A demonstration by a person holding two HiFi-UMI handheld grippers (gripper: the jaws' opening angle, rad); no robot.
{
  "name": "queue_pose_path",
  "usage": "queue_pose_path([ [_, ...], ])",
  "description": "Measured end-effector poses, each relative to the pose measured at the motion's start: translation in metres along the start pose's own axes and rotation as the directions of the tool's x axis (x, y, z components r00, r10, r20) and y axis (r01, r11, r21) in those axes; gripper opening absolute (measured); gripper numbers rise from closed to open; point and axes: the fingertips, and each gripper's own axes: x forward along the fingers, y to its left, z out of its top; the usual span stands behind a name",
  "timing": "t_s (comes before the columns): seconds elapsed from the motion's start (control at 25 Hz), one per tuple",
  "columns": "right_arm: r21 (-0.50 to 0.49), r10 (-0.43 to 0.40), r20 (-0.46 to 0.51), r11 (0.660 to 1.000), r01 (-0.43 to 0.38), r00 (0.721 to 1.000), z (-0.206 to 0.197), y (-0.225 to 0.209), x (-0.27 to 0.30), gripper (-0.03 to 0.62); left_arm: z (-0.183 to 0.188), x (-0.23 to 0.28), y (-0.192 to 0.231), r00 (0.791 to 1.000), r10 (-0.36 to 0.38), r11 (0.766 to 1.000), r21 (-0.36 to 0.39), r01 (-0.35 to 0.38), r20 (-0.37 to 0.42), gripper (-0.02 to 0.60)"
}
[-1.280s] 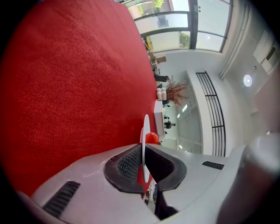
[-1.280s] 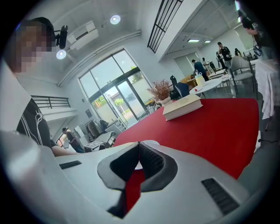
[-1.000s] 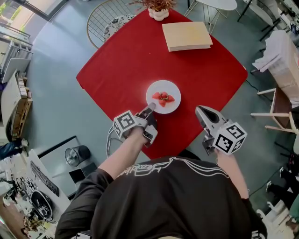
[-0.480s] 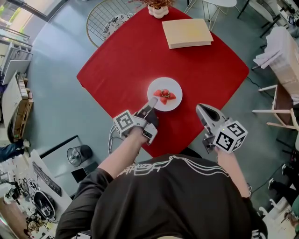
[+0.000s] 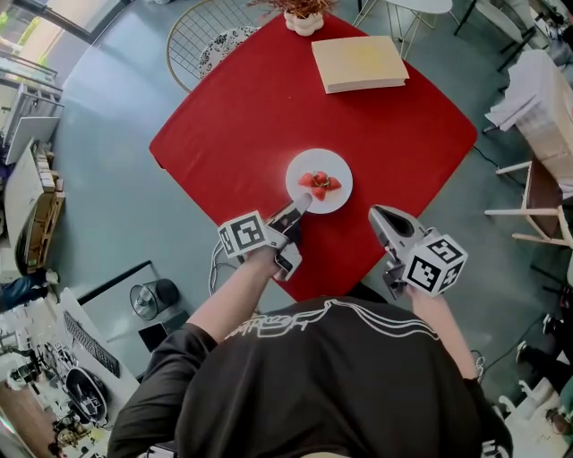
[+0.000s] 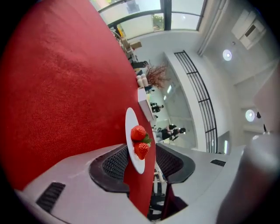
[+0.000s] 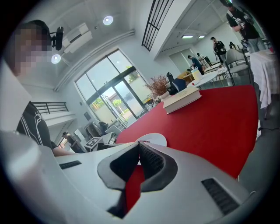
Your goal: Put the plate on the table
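A white plate (image 5: pixel 333 199) with strawberries (image 5: pixel 319 182) lies flat on the red table (image 5: pixel 269 107), near its front corner. My left gripper (image 5: pixel 300 204) is at the plate's near-left rim. In the left gripper view the plate (image 6: pixel 131 124) stands between the pads (image 6: pixel 114 164) with a gap on the far side; the jaws are opening and do not press on it. My right gripper (image 5: pixel 378 215) hovers over the table's front right edge, apart from the plate, with its jaws together and nothing in them. The right gripper view shows the plate (image 7: pixel 153 139) just past its tips.
A thick tan book (image 5: pixel 360 63) lies at the table's far side, and a white flower pot (image 5: pixel 303 20) stands at its far corner. A wire chair (image 5: pixel 201 40) stands behind the table on the left. White chairs and a draped table (image 5: pixel 537 98) are on the right.
My left gripper's jaws have spread apart at the plate's rim and let go of it. The plate rests on the table. The right gripper has barely moved.
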Motion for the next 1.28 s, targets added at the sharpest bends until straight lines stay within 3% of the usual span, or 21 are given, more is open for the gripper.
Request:
queue_pose_path([
  [0.32, 0.004, 0.024, -0.004, 1.000, -0.024, 1.000, -0.006, 0.010, 0.002, 0.008, -0.005, -0.001, -0.008, 0.996, 0.029, 0.990, 0.138, -0.017, -0.090, 0.195],
  [0.44, 0.003, 0.026, -0.001, 1.000, -0.026, 1.000, -0.004, 0.011, 0.003, 0.008, -0.008, -0.003, -0.005, 0.988, 0.072, 0.970, 0.240, -0.037, -0.140, 0.194],
  [0.56, 0.009, 0.027, -0.002, 1.000, -0.027, 1.000, -0.007, 0.014, 0.003, 0.008, -0.015, -0.005, -0.002, 0.968, 0.151, 0.922, 0.381, -0.065, -0.202, 0.201],
  [0.72, 0.011, 0.028, -0.002, 1.000, -0.028, 1.000, -0.010, 0.018, 0.003, 0.008, -0.022, -0.007, -0.002, 0.946, 0.203, 0.868, 0.493, -0.055, -0.253, 0.203],
  [0.88, 0.019, 0.023, 0.002, 1.000, -0.024, 1.000, -0.012, 0.019, 0.002, 0.008, -0.031, -0.011, 0.007, 0.908, 0.298, 0.775, 0.630, -0.050, -0.295, 0.203],
  [1.08, 0.018, 0.023, 0.005, 1.000, -0.023, 1.000, -0.014, 0.021, -0.001, 0.008, -0.038, -0.017, 0.015, 0.870, 0.385, 0.683, 0.729, -0.046, -0.307, 0.203],
  [1.16, 0.020, 0.021, 0.003, 1.000, -0.021, 1.000, -0.016, 0.021, -0.001, 0.008, -0.039, -0.019, 0.018, 0.861, 0.404, 0.667, 0.743, -0.047, -0.308, 0.202],
  [1.28, 0.010, 0.024, -0.004, 1.000, -0.024, 1.000, -0.019, 0.023, 0.000, 0.008, -0.039, -0.021, 0.021, 0.860, 0.416, 0.667, 0.742, -0.069, -0.294, 0.199],
])
